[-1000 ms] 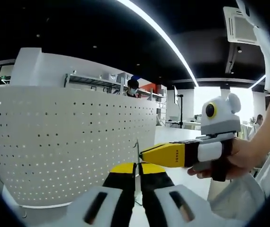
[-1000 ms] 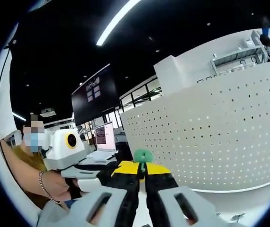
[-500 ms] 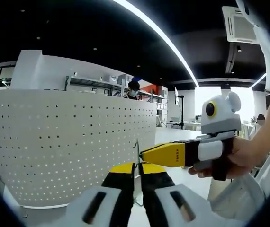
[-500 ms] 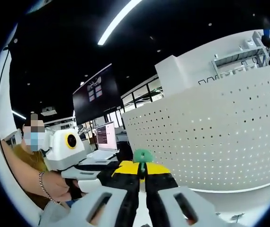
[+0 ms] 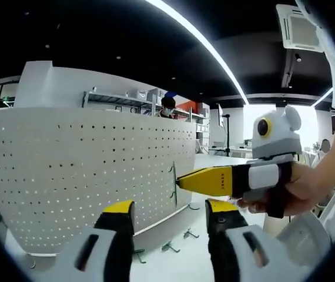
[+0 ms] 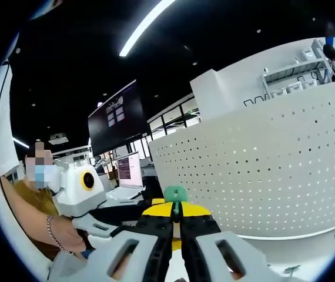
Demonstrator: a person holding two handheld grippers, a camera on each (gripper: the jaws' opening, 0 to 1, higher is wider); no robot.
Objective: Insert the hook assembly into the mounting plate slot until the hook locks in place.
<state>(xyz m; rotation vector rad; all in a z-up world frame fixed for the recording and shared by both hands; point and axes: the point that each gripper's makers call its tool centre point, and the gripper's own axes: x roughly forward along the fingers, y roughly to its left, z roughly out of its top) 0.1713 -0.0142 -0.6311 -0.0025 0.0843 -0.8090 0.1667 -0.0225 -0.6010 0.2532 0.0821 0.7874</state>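
Observation:
The white perforated mounting plate (image 5: 79, 170) stands upright across the left gripper view and fills the right side of the right gripper view (image 6: 261, 170). My right gripper (image 5: 179, 181) reaches in from the right, shut on a thin metal hook (image 5: 173, 183) held close against the plate's right end. I cannot tell whether the hook sits in the holes. In its own view the right gripper (image 6: 176, 207) is shut on the hook assembly's green part (image 6: 176, 194). My left gripper (image 5: 168, 207) stands open below the hook, holding nothing. It also appears at the left (image 6: 91, 202).
Several loose metal hooks (image 5: 168, 247) lie on the white table (image 5: 185, 261) at the foot of the plate. A person's hand (image 5: 300, 191) holds the right gripper. A laptop (image 6: 126, 176) and a dark screen (image 6: 117, 117) stand behind the left gripper.
My left gripper has opened and let go of the thin hook it was shut on. The right gripper stays shut on the hook beside the plate.

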